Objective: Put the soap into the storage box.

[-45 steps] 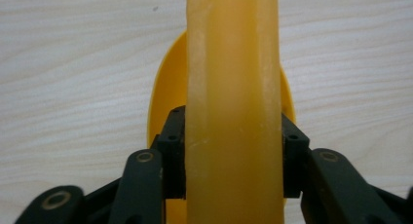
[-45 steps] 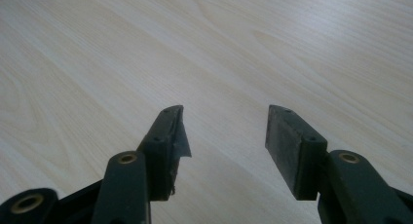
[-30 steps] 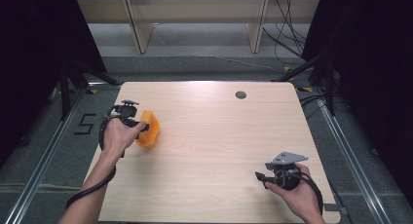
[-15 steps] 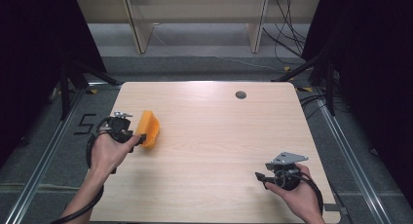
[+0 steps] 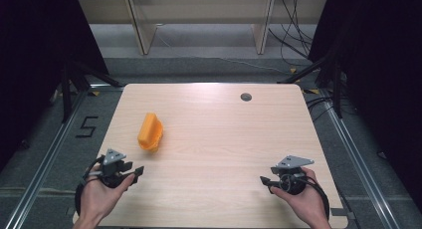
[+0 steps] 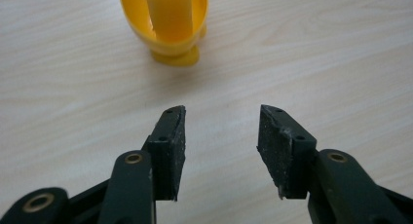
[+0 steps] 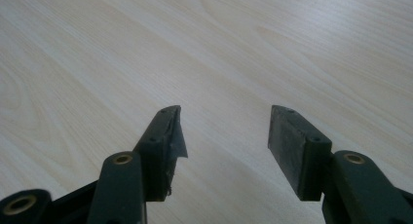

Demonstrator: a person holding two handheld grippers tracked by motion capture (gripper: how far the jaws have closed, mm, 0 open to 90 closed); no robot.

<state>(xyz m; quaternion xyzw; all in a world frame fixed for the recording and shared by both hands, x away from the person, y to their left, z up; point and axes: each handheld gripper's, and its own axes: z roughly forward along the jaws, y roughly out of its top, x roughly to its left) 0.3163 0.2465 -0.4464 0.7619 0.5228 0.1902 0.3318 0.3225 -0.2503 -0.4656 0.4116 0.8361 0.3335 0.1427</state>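
Light wood table [image 5: 219, 139] sat on grey floor [image 5: 45, 139]. Orange cup [image 5: 150, 132] lay sideways left of centre, hollow. My left gripper [image 5: 130, 173] and right gripper [image 5: 265, 181] were both agape, empty.

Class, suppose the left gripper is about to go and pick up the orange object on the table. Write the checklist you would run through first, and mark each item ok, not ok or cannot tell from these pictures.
1. Left gripper open, nothing between its jaws: ok.
2. Orange object is in line with the left gripper's jaws, ahead of them: ok.
3. Bare table between gripper and object: ok.
4. Right gripper is far from the object, near the table's right front: ok.
5. Object is resting steadily and will not roll when touched: cannot tell.
6. Object fits the jaw opening: cannot tell.
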